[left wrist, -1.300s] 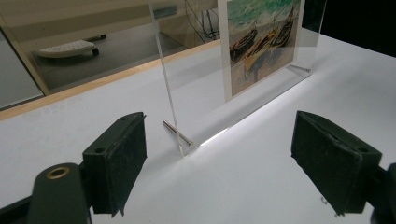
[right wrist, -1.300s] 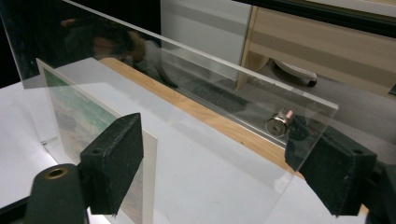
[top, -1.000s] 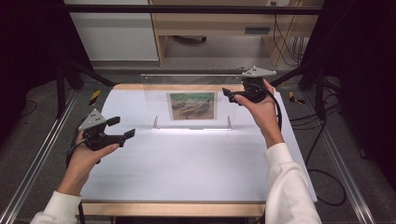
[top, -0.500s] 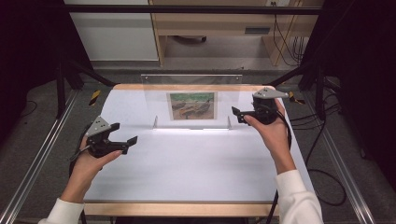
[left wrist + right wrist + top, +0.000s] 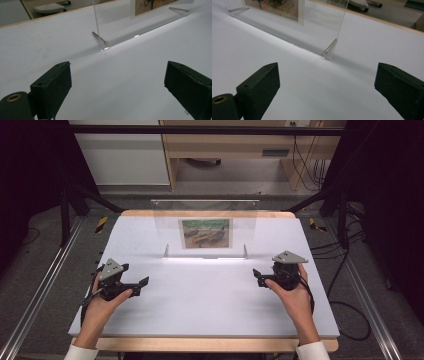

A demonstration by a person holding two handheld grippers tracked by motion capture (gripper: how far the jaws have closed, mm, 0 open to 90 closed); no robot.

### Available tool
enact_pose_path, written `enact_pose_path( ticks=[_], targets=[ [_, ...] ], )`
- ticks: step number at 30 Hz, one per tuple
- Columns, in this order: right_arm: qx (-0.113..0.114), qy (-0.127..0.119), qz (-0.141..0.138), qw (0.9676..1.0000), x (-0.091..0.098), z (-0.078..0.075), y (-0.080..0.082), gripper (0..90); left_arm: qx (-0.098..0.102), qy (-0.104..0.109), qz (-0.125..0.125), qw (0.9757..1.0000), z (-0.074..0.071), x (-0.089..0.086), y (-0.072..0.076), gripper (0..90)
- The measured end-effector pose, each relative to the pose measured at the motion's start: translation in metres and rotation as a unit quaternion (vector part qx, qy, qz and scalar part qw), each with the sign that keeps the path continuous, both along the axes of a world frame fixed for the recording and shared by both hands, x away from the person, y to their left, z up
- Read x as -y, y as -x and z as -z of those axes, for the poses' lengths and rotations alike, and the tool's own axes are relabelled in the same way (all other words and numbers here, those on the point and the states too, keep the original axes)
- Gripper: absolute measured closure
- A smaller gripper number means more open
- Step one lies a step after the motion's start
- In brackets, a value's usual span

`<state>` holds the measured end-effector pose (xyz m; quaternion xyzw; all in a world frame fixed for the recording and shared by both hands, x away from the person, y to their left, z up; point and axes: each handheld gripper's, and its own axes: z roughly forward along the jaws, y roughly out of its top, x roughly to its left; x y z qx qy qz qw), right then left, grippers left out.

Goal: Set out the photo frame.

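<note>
A clear acrylic picture frame (image 5: 206, 227) stands upright at the back middle of the white table (image 5: 200, 310), with a small painted picture (image 5: 205, 233) in it. Its lower corners rest on metal pins (image 5: 100, 38) (image 5: 330, 46). My left gripper (image 5: 135, 275) hovers low over the table's left side, short of the frame (image 5: 140, 20). Its jaws have just been opening and stand wide with nothing between them (image 5: 117, 75). My right gripper (image 5: 257, 277) is on the right side, open and empty (image 5: 327, 75), facing the frame's right corner (image 5: 322, 17).
The table has a wooden edge (image 5: 210, 344) at the front. Metal rails (image 5: 45, 285) run along both sides, and cables (image 5: 345, 270) lie on the floor at the right. A wooden bench (image 5: 230, 150) stands beyond the table.
My right gripper has come away from the frame's upper right edge, down and toward the near side. The left gripper has sunk a little toward the table and nearer the person.
</note>
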<state>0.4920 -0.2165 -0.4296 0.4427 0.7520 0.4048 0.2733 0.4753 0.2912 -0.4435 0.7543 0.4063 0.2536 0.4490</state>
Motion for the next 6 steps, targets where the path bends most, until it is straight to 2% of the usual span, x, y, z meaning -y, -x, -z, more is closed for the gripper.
enact_pose_path(
  ticks=[4, 6],
  targets=[
    [-0.005, -0.006, 0.013, 0.9999, 0.0, 0.019, 0.006, 6.1, 0.008, 0.018, -0.012, 0.9997, 0.009, 0.0, 0.002, 7.3],
    [-0.01, 0.002, 0.023, 0.9997, -0.001, 0.025, 0.007, 5.7, 0.01, 0.015, -0.012, 0.9998, 0.011, 0.001, 0.002, 7.3]
  ],
)
